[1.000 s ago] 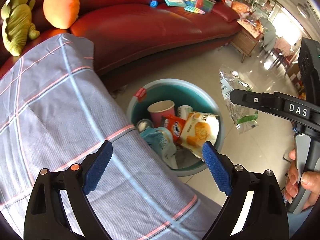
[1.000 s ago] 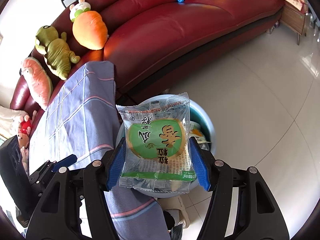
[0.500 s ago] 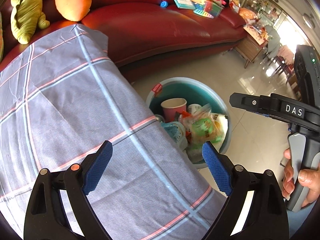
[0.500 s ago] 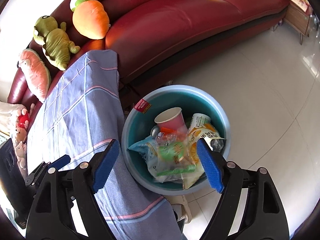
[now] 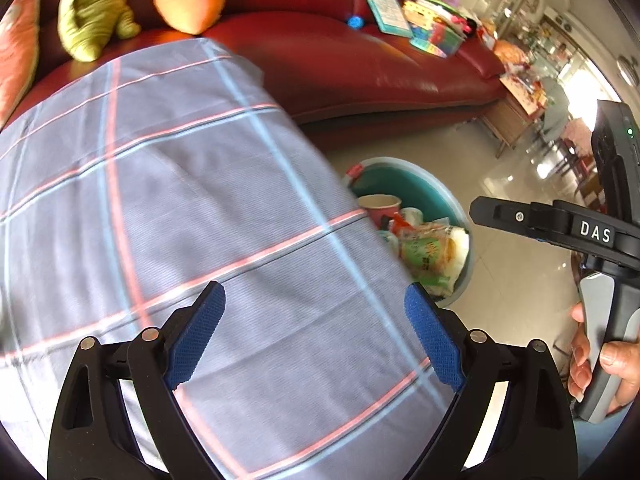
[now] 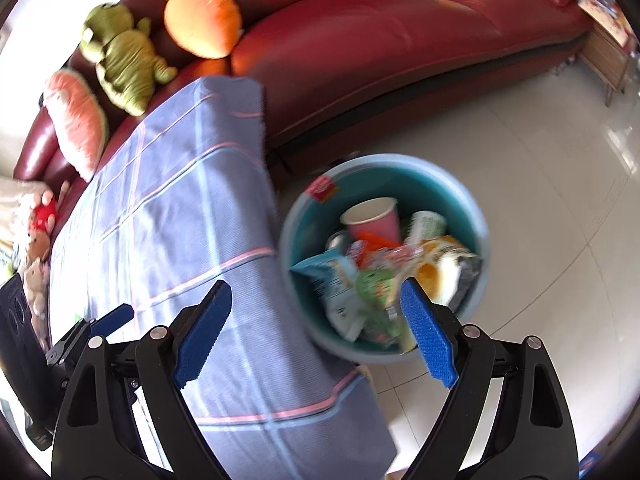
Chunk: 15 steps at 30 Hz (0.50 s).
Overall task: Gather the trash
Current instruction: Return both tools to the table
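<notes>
Left gripper point(image 5: 315, 338): jaws wide apart, empty, above the grey-blue plaid cloth-covered desk point(image 5: 160, 200). Right gripper point(image 6: 316, 332): likewise spread and empty. Round teal plastic bin point(image 6: 478, 216) lay just ahead of its right finger, containing a green-printed clear snack wrapper point(image 6: 372, 284) and a pink paper cup point(image 6: 374, 218).

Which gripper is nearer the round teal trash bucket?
Right. The right gripper hangs open beside the round teal trash bucket; the left gripper hangs open over the checked cloth, farther back.
</notes>
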Motion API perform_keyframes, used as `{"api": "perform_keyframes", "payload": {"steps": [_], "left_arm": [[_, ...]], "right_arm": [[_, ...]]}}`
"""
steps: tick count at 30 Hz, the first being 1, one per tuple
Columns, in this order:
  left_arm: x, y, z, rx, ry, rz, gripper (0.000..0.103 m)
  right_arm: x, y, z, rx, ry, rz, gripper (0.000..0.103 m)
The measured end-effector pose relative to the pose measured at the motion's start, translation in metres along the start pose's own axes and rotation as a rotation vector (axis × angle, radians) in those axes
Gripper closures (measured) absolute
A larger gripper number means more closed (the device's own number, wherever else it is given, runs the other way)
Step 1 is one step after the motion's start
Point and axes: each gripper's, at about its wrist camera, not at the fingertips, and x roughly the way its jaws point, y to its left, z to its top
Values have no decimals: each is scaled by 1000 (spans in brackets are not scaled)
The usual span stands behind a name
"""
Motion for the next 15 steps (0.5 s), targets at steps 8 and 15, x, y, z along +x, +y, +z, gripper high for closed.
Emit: {"api": "perform_keyframes", "payload": {"steps": [8, 15], "left_arm": [[-43, 72, -40, -119, -37, 56, 12], [-80, 135, -77, -217, -68, 92, 12]], "right_arm": [[9, 77, -24, -105, 38, 38, 21], [21, 151, -54, -205, 83, 73, 21]]}}
